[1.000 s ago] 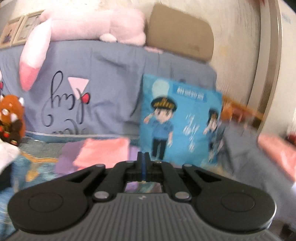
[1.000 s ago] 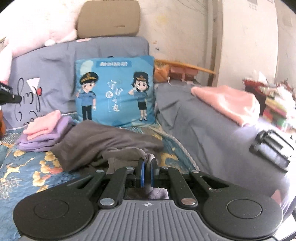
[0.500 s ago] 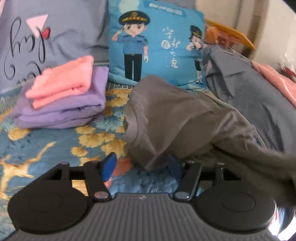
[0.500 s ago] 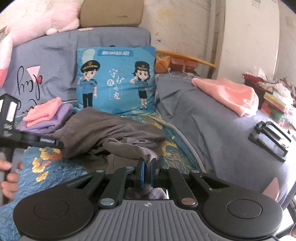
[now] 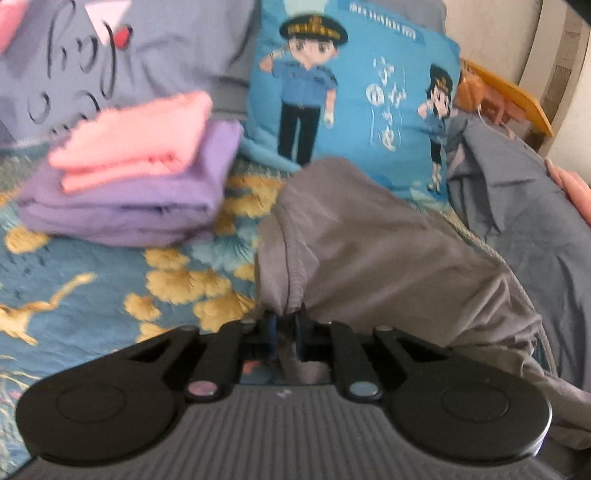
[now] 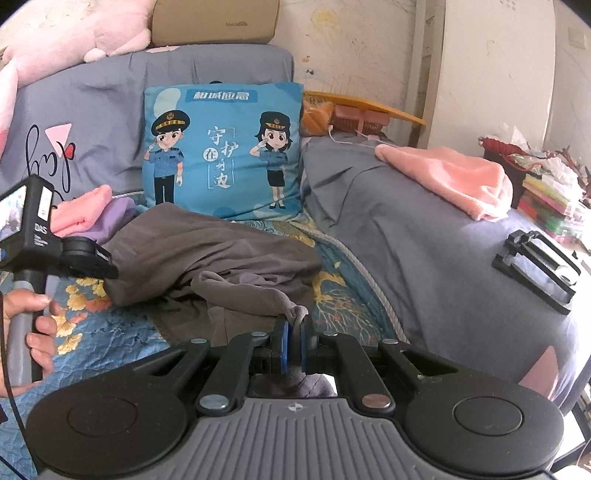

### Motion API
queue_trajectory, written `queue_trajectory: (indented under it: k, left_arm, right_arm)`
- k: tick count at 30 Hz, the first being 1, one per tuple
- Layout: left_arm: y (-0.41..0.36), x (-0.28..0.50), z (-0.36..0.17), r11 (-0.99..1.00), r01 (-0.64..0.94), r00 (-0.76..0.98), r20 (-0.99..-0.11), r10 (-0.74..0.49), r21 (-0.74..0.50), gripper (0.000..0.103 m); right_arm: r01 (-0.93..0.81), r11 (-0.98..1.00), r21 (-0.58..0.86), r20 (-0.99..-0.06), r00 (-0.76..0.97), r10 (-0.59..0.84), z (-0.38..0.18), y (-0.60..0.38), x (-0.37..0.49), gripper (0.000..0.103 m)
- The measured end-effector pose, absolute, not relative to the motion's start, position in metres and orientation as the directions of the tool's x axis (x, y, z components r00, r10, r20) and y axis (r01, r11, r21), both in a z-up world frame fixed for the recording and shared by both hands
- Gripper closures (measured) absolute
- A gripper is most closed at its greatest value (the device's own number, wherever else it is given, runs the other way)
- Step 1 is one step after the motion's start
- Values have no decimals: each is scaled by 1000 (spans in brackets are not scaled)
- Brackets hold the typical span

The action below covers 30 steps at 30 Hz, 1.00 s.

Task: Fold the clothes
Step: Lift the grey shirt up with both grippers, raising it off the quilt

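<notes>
Lowered since the earlier frame, the left gripper (image 5: 284, 325) has just been closed onto the grey garment (image 5: 369, 258). Another bunch is pinched by the right gripper (image 6: 291, 343), so folding can be started

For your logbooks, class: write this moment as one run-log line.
left gripper: just closed on crumpled grey cotton garment | right gripper: shut on same garment | stage: both ends gripped

Cartoon-officer cushion (image 6: 221, 151), pink plush (image 6: 74, 33)

Both wrist views face the blue cushion (image 5: 354, 96) closely.
</notes>
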<state>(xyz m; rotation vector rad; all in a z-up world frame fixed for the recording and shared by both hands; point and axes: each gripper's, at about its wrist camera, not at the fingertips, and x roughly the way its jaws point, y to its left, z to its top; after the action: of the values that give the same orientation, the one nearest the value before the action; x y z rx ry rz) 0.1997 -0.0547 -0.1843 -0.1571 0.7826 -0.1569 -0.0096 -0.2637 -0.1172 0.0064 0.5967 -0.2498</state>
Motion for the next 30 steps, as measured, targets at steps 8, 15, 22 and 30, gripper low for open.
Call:
queue_trajectory:
  k: [8, 15, 22, 30]
  left_arm:
    - [-21, 192, -115, 964, 87, 813, -542, -214, -250, 94]
    - [-6, 178, -54, 971, 131, 861, -462, -211, -199, 94]
    - [27, 141, -17, 960, 99, 911, -364, -193, -261, 94]
    - [112, 91, 50, 973, -5, 963, -263, -57, -230, 93]
  right_arm:
    - [237, 970, -62, -534, 813, -233, -106, -261, -16, 97]
    - [238, 968, -86, -485, 839, -249, -82, -257, -23, 97]
    - [269, 955, -124, -442, 847, -296, -62, -266, -40, 97]
    - [312, 944, -106, -380, 865, -328, -31, -278, -55, 97]
